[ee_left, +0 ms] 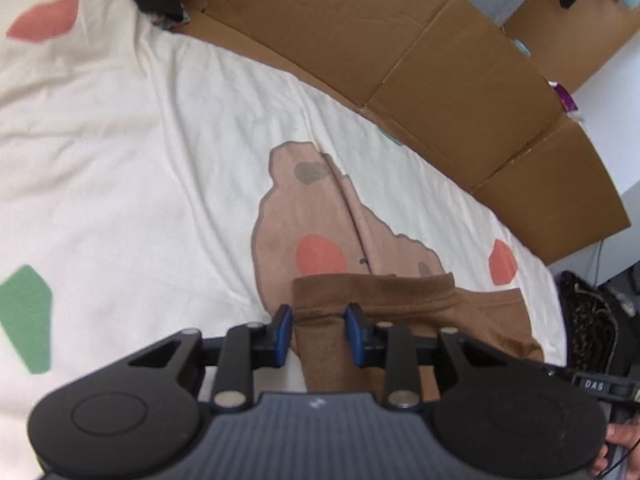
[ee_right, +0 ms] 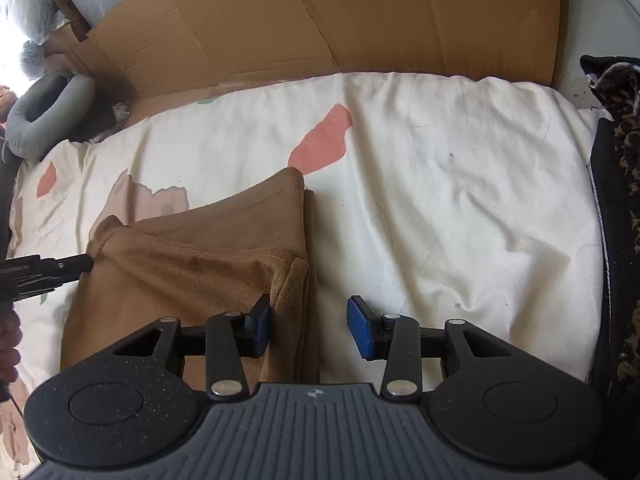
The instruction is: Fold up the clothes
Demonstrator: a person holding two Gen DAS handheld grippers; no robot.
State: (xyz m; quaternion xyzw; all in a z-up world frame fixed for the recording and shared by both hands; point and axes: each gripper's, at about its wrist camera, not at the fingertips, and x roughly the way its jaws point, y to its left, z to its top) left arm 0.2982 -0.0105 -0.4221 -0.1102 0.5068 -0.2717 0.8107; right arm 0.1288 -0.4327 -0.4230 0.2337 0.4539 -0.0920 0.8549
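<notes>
My left tongs (ee_left: pixel 319 330) grip a corner of the folded brown garment (ee_right: pixel 192 272); my right tongs (ee_right: pixel 308 330) stand open at its opposite edge. The garment lies on the cream patterned bedspread (ee_right: pixel 460 184), cardboard (ee_right: pixel 360 16) behind.

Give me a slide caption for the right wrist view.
Right gripper with open jaws at the edge of a folded brown garment on a patterned cream bedsheet.
</notes>
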